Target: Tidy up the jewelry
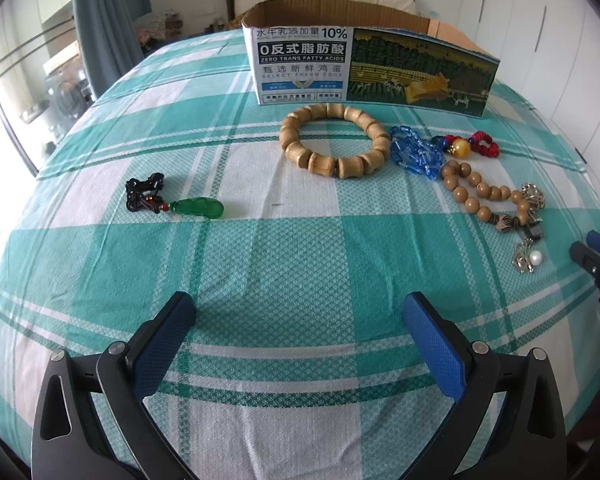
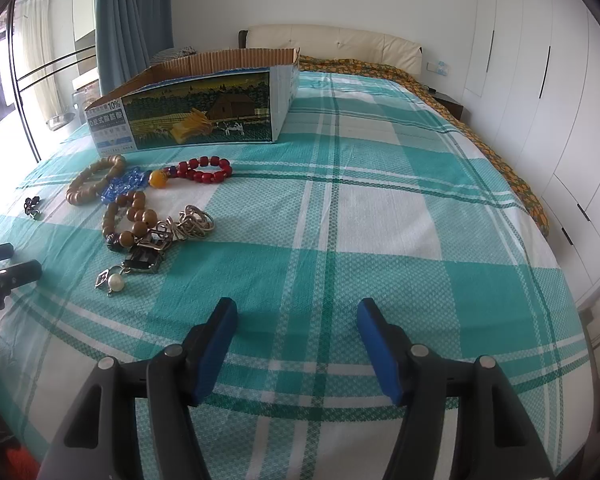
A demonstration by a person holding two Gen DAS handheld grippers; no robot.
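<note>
Jewelry lies on a teal plaid bedspread before an open cardboard box. A chunky wooden bracelet, blue crystal beads, a red bead bracelet with an amber bead, a round brown bead bracelet, silver pieces with a pearl and a green pendant on black cord lie apart. My left gripper and right gripper are open, empty, short of the jewelry.
The bedspread covers a bed with a cream headboard. White wardrobes stand on the right, a curtain and window on the left. An orange patterned blanket runs along the bed's far right edge.
</note>
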